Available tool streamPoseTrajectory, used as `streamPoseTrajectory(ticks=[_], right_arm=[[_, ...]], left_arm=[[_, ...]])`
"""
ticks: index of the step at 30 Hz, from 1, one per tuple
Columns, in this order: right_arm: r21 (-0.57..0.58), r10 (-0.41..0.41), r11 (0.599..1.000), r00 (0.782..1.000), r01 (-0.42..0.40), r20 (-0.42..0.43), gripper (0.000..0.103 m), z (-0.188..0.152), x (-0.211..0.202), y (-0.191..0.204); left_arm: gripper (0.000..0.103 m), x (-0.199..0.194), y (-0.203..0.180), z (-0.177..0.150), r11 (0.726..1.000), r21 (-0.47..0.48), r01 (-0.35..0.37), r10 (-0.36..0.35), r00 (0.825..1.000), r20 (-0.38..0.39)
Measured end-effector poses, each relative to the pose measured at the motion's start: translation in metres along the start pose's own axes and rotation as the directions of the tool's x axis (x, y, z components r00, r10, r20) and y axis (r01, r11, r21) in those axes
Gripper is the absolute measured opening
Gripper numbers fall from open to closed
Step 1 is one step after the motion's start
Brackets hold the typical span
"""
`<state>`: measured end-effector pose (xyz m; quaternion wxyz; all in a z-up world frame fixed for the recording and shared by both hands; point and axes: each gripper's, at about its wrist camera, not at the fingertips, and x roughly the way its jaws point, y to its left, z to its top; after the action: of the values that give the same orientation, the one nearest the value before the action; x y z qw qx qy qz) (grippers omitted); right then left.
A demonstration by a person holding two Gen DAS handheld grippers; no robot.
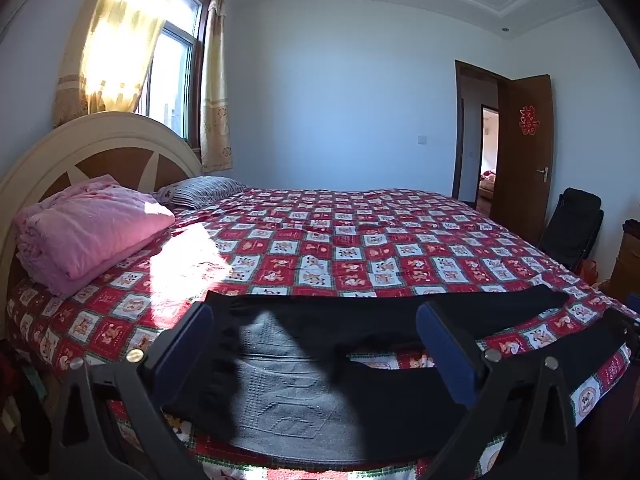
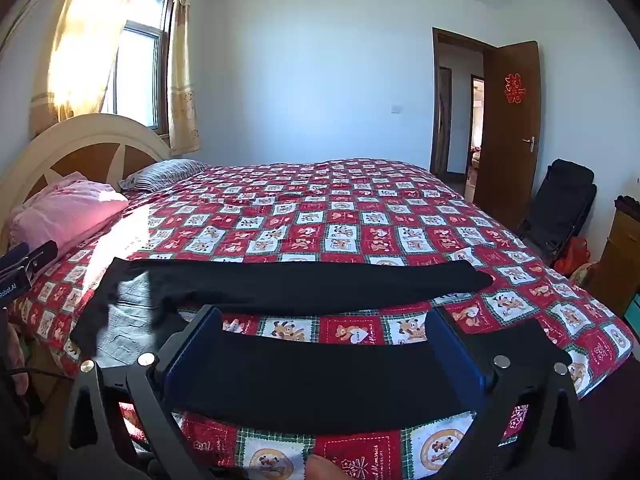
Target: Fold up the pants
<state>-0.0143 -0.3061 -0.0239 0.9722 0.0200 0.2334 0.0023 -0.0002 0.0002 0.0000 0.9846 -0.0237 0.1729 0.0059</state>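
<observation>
The left gripper was spread wide above the waist of the black pants, gripping nothing. The right gripper was likewise wide apart over the near leg. The pants lay flat along the near edge of the red checked bedspread, a pink folded blanket far left.

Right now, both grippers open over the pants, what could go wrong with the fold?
1. The pants lie at the bed's near edge; a tug toward us could slide them off.
2. The waist is flipped, showing grey lining; the left gripper may pinch only one layer.
3. The legs lie splayed apart; the right gripper straddles only the near leg, so the far leg may trail.
</observation>
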Motion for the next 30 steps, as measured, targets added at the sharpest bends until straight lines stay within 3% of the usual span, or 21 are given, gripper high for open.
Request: streamPoseTrajectory(ticks=[2,6,30], right_arm=[[-0.003,-0.002,1.000,1.000,0.002,0.000,0.102,-0.0002,0.0002,0.0002],[-0.002,0.000,1.000,1.000,0.000,-0.004,0.102,-0.0006,0.0006,0.0003],[-0.012,-0.004,1.000,1.000,0.003,-0.013,0.102,-0.0012,0.0036,-0.0002]], left_arm=[[0.103,-0.0017,-0.0002,-0.0006,1.000,0.014,-0.001,0.000,0.999,0.034],[0.103,-0.0002,0.0016,0.0001,1.000,0.020,0.003,-0.003,1.000,0.002],[0.103,0.0029,0.0004,-0.0030,1.000,-0.010,0.004,-0.004,1.000,-0.015]])
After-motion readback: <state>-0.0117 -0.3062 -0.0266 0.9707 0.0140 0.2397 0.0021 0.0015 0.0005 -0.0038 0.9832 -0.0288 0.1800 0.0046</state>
